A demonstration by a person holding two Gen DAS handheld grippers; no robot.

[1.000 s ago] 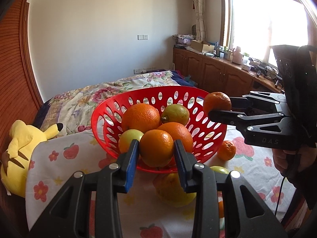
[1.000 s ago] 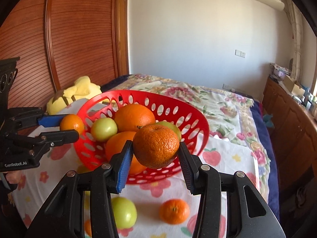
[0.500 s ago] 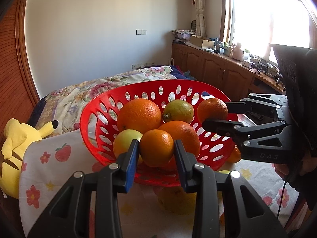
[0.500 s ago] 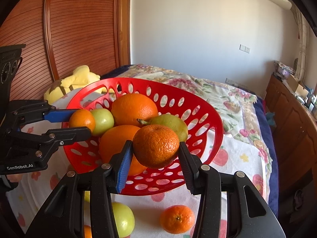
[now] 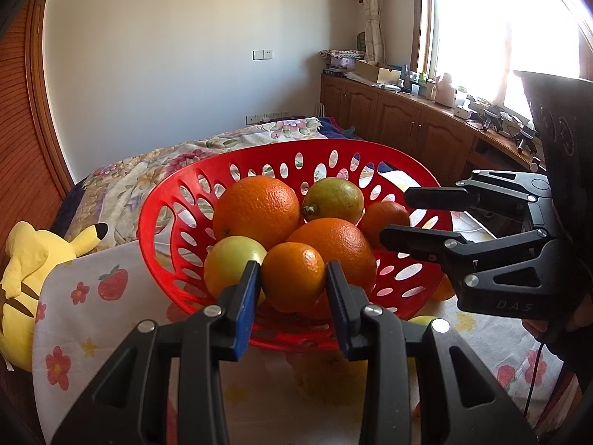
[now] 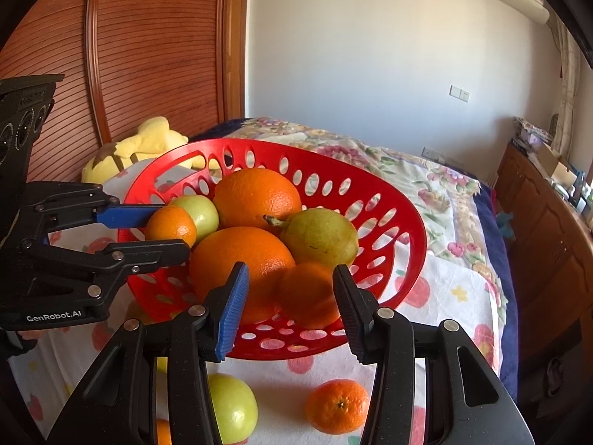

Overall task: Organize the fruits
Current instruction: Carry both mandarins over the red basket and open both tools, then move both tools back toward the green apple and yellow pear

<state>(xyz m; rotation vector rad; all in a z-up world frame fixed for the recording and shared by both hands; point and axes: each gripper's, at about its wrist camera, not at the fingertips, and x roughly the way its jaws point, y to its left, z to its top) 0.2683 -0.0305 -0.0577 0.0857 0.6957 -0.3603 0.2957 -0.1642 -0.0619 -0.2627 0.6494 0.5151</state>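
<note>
Red perforated fruit basket on a counter covered with a strawberry-and-flower cloth, seen from both wrist cameras. The left hand-held gripper is clenched on a small mandarin, both blue pads pressed to its sides; the fruit hangs just inside the near rim of the basket, against a green apple and the nearer large orange. In the right wrist view this same mandarin sits at the left rim, between the blue pad and the black finger. The right hand-held gripper is released: a second mandarin, blurred, lies in the basket against the nearer large orange and below a pear, and a clear gap separates it from the left blue pad. In the left wrist view it shows at the tips of the right fingers, not clamped by them. A further large orange fills the middle of the basket, touching the pear and the green apple. Outside the basket, on the cloth, lie a loose green apple and a loose mandarin, near each other but apart. A yellow plush toy rests beyond the left edge of the counter, and a bed with a floral quilt stands behind.
</note>
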